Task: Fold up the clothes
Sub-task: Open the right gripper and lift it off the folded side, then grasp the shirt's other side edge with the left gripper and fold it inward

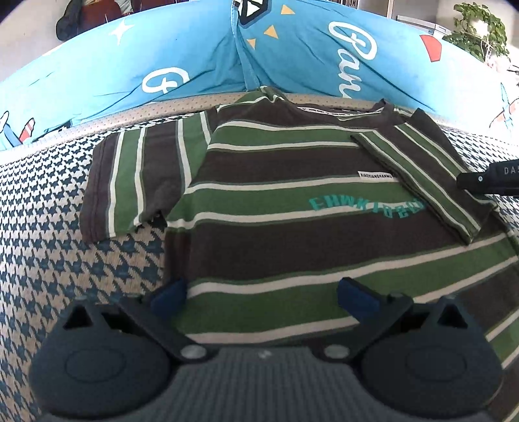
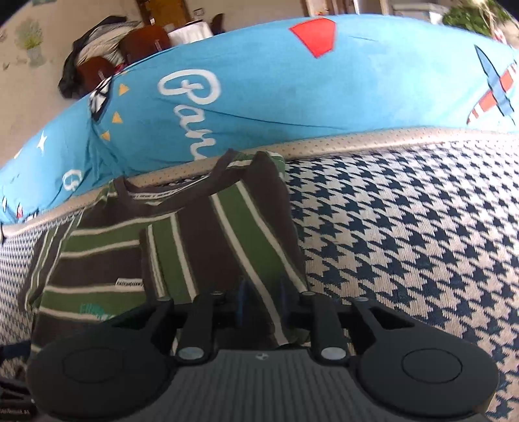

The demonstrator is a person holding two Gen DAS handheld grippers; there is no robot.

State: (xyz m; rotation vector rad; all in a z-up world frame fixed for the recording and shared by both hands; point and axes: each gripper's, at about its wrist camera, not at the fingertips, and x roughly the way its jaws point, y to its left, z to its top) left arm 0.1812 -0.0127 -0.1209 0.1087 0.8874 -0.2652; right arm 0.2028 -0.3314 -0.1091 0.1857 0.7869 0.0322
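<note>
A T-shirt (image 1: 292, 168) striped green, brown and white lies flat on the houndstooth surface, collar away from me and teal lettering on the chest. Its right sleeve (image 1: 421, 181) is folded inward over the chest, while the left sleeve (image 1: 129, 181) lies spread out. My left gripper (image 1: 262, 292) hovers open over the shirt's lower left part, nothing between its blue pads. In the right wrist view my right gripper (image 2: 262, 297) stands narrowly open at the folded sleeve (image 2: 227, 233), whose edge lies between the pads without being pinched. A black part of the right gripper (image 1: 493, 180) shows beside that sleeve.
The houndstooth surface (image 2: 405, 227) ends in a beige piped edge (image 1: 162, 107) just beyond the collar. Behind it rises blue bedding (image 1: 194, 65) with white script. Far back are brown chairs (image 2: 146, 42) and a potted plant (image 1: 480, 29).
</note>
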